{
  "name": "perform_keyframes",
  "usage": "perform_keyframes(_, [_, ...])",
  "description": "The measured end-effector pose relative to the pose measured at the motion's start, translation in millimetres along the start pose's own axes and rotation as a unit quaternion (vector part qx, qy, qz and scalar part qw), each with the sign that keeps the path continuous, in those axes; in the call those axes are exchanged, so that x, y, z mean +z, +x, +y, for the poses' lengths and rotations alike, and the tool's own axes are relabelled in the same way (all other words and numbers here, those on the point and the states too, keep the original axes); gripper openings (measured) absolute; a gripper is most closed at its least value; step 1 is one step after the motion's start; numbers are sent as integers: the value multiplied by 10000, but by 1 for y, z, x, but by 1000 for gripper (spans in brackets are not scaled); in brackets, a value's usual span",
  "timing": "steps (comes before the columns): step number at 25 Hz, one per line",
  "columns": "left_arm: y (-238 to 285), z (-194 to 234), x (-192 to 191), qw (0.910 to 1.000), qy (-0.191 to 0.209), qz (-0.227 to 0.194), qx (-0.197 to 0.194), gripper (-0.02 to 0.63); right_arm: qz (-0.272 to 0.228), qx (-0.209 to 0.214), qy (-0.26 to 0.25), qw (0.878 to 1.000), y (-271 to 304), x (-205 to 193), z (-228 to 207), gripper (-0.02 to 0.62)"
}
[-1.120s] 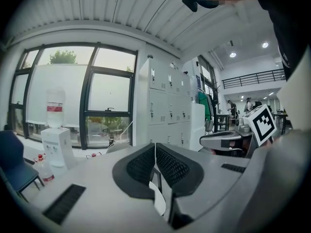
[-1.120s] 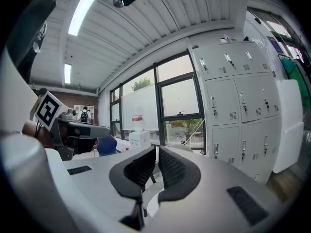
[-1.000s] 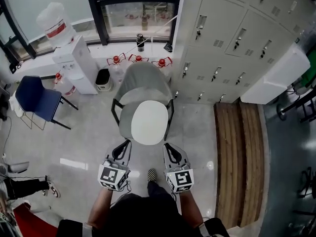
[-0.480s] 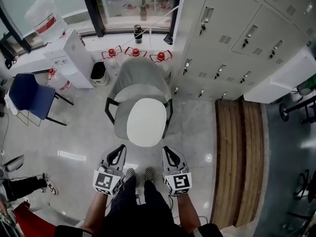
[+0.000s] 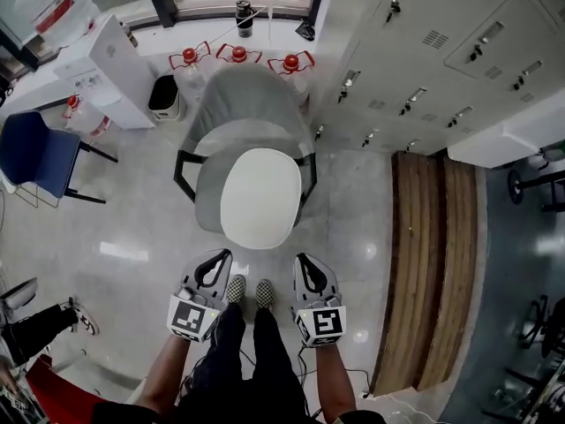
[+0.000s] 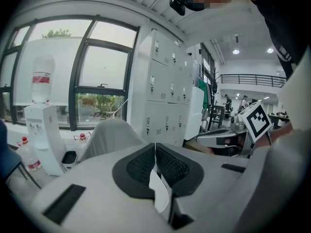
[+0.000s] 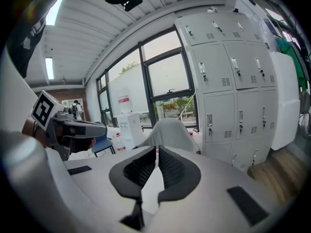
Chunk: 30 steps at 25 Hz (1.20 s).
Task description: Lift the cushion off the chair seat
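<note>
A white oval cushion (image 5: 259, 197) lies flat on the seat of a grey chair (image 5: 240, 109) with black armrests in the head view. My left gripper (image 5: 216, 259) hovers just short of the cushion's near left edge, its jaws shut with nothing between them. My right gripper (image 5: 303, 263) is level with it at the near right, also shut and empty. Neither touches the cushion. In the left gripper view the chair back (image 6: 111, 134) rises beyond the closed pads (image 6: 155, 161). The right gripper view shows the chair back (image 7: 170, 132) past its own closed pads (image 7: 157, 163).
Grey lockers (image 5: 424, 42) stand right of the chair. A wooden bench (image 5: 434, 263) runs along the right. A water dispenser (image 5: 101, 64), a black bin (image 5: 165, 97) and red-capped bottles (image 5: 238, 56) stand by the window. A blue chair (image 5: 40, 153) is at left. My checkered shoes (image 5: 250, 291) stand below the seat.
Both grippers have sunk lower and my head has come nearer the chair, which now looms larger. The jaws stayed shut throughout.
</note>
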<state>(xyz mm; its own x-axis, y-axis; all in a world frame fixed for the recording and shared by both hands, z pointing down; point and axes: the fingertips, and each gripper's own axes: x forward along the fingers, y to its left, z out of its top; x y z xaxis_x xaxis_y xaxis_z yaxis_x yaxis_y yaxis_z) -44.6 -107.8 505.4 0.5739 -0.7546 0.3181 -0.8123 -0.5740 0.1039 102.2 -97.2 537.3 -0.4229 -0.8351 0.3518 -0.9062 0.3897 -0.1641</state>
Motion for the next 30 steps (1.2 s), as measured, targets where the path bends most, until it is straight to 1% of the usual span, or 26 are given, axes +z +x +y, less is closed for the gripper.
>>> perform_keyframes(1, [5,3,-9,10000,-45,-18,-16,23,41,-24,-1,10000,6,-9,-2,38])
perform_keyframes(4, [17,14,-42,9993,-8,357,-113,23,131,-84,-5,9999,24,-33,-7,38])
perform_keyframes(7, [29,26,-69,9985,-60,516,-161,23,219,-154,16,9996,40,-54,-13,38])
perform_keyframes(12, [56,44,-108,9989,-162,395,-188,23,293,-262,82,9992,70,-86,-24,38])
perform_keyframes(17, [78,56,-136,9988,-199,340,-286,23,420,-259,55,9988,97,-122,-31,38])
perform_keyframes(19, [85,61,-147,9985,-182,399,-326,23,485,-255,26,9985,108,-136,-35,38])
perform_keyframes(22, [97,70,-163,9990,-78,304,-313,23,569,-266,59,9980,122,-155,-41,38])
perform_keyframes(27, [112,79,-199,9985,4,413,-371,23,713,-284,72,9970,142,-187,-49,38])
perform_keyframes(30, [120,84,-220,9980,-58,521,-355,23,822,-282,42,9962,152,-208,-55,38])
